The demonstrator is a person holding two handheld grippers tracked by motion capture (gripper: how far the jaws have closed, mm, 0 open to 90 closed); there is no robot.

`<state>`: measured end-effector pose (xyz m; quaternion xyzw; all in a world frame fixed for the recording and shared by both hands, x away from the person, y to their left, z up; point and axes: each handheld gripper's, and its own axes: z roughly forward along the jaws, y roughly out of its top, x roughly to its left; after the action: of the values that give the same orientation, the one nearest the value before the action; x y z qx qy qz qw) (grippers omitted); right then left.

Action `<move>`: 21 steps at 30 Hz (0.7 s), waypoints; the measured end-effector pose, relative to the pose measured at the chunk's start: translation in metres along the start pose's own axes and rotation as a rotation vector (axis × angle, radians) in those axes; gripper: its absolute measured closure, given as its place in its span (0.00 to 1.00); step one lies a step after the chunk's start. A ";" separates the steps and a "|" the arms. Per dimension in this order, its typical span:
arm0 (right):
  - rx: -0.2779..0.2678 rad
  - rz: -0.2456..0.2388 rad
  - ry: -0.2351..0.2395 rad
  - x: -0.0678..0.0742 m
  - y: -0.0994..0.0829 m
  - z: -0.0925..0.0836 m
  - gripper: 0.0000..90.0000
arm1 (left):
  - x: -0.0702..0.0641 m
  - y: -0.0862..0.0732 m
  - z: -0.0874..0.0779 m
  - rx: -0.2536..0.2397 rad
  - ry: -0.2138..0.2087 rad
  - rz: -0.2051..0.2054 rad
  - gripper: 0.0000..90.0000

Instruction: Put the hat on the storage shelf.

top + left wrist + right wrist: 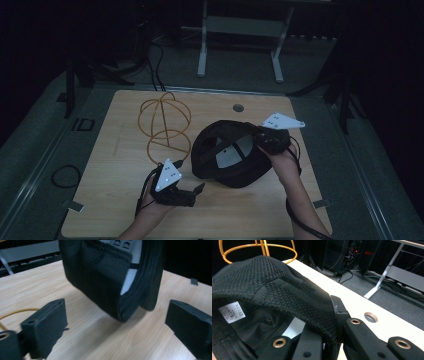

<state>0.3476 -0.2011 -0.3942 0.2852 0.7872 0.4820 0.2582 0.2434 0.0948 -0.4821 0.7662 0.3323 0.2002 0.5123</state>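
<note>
While the right claw (261, 141) is clamped on the rim of the black woven-fabric cap (227, 157), which lies upside down on the light wooden tabletop (260, 210) beside the round orange wire stand (164, 125), the left claw (192, 192) stands wide and empty near the cap.

Left hand (150, 202): enters from the near edge, left of centre, forearm angled far-right.
Left gripper (196, 192): level, pointing right; jaws wide apart, nothing between the pads.
Right hand (282, 162): comes in from the near right, forearm angled far-left.
Right gripper (260, 137): pointing left; jaws clamped tight on the edge of the black cap (227, 155); grey three-cornered plate on top.
</note>
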 end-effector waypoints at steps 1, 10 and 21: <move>0.000 -0.001 0.004 0.000 0.000 0.000 0.98 | 0.000 0.002 0.004 -0.001 -0.004 0.002 0.07; -0.005 0.002 0.006 -0.001 -0.003 -0.003 0.98 | 0.005 0.014 0.024 0.005 0.015 -0.040 0.18; -0.047 0.019 0.029 -0.003 -0.001 -0.013 0.98 | 0.011 0.009 0.031 -0.018 0.042 -0.106 0.41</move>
<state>0.3408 -0.2110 -0.3897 0.2793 0.7766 0.5070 0.2488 0.2742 0.0804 -0.4869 0.7385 0.3811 0.1918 0.5220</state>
